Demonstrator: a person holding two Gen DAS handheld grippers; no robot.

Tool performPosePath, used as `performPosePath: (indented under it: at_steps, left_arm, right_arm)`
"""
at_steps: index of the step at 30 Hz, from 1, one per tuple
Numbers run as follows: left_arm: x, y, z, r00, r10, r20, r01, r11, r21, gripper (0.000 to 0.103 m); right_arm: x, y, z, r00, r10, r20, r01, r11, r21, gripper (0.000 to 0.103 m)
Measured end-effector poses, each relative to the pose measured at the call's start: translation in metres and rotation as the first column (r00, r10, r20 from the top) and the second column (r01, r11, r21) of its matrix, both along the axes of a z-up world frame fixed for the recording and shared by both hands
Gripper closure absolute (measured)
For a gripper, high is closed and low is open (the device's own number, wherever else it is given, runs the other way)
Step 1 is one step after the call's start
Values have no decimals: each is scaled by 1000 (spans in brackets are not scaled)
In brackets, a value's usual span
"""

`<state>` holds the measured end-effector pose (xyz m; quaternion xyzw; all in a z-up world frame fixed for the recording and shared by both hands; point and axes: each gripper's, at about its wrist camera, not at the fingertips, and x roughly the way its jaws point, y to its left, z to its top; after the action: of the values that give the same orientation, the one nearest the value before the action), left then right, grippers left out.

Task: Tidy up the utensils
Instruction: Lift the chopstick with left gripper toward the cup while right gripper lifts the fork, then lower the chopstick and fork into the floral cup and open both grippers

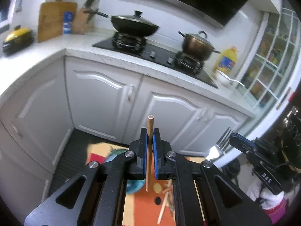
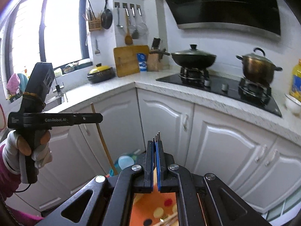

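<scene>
My left gripper (image 1: 150,131) is shut on a wooden chopstick (image 1: 150,124) that stands upright between its blue pads, its blunt end poking above them. My right gripper (image 2: 155,143) is shut on a metal fork (image 2: 157,136), with only the tines showing past the pads. The left wrist view shows the right gripper (image 1: 232,136) and its fork (image 1: 223,141) at the right. In the right wrist view, a gloved hand (image 2: 28,150) holds the left gripper (image 2: 100,117) with the chopstick (image 2: 103,143) slanting down from it. Both grippers hang in the air above an orange patterned mat (image 1: 143,207).
Loose chopsticks (image 1: 163,205) and a blue bowl (image 1: 133,186) lie on the mat below. White cabinets (image 2: 161,124) and a worktop hold a hob with a wok (image 2: 193,57) and a pot (image 2: 257,67). A wall-mounted utensil holder (image 2: 95,24) hangs by the window.
</scene>
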<state>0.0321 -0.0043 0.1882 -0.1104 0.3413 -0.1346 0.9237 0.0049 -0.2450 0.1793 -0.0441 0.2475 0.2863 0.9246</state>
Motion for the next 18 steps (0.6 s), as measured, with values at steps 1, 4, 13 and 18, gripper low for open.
performPosePath:
  at_steps: [1, 4, 13, 18]
  left_arm:
    - [3, 4, 0, 1000, 12, 5, -12, 1000, 9, 99]
    - [13, 15, -6, 998, 53, 17, -54, 997, 48, 99]
    - [38, 40, -53, 990, 140, 0, -140, 985, 98, 99]
    - [44, 36, -79, 991, 133, -33, -128, 984, 126, 99]
  right_arm:
    - [4, 7, 1, 1000, 6, 4, -6, 1000, -5, 101]
    - [21, 29, 0, 1000, 20, 9, -20, 1000, -18, 101]
    - [72, 71, -40, 999, 13, -41, -15, 998, -59, 101]
    - [82, 84, -65, 997, 26, -68, -33, 995, -98, 101]
